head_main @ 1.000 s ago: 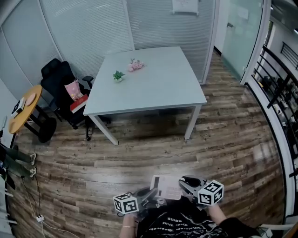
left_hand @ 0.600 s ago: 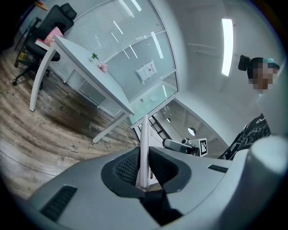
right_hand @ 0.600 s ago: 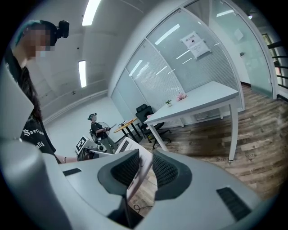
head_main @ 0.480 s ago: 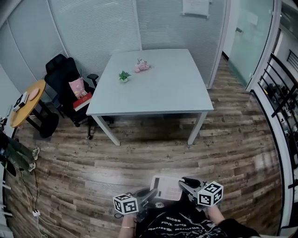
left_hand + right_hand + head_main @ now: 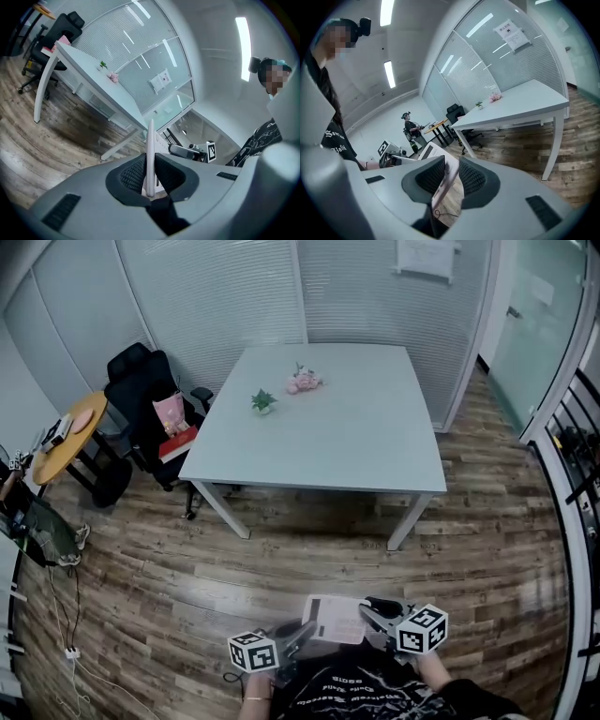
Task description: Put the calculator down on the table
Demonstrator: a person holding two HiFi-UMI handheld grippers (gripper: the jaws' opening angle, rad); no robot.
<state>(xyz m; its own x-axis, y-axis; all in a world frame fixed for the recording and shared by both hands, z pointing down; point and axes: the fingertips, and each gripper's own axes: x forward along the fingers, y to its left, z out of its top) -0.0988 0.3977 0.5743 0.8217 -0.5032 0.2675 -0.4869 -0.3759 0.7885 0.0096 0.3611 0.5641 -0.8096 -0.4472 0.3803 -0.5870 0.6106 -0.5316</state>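
Calculator (image 5: pixel 335 619): off the worktop (image 5: pixel 356 432), carried in the air over the wooden floor (image 5: pixel 187 587), close to the person's body and well apart from the worktop's near edge. Left tongs (image 5: pixel 306 630): narrowly parted, pads clamped on the calculator's left edge, which stands thin and upright between them. Right tongs (image 5: pixel 372 608): somewhat wider, closed on the opposite edge, the calculator slanting between the pads. On the worktop, near its far left: a small potted plant (image 5: pixel 263 401) and a pink item (image 5: pixel 304 382), apart from each other. Black chair (image 5: pixel 141 395) stands left of the worktop
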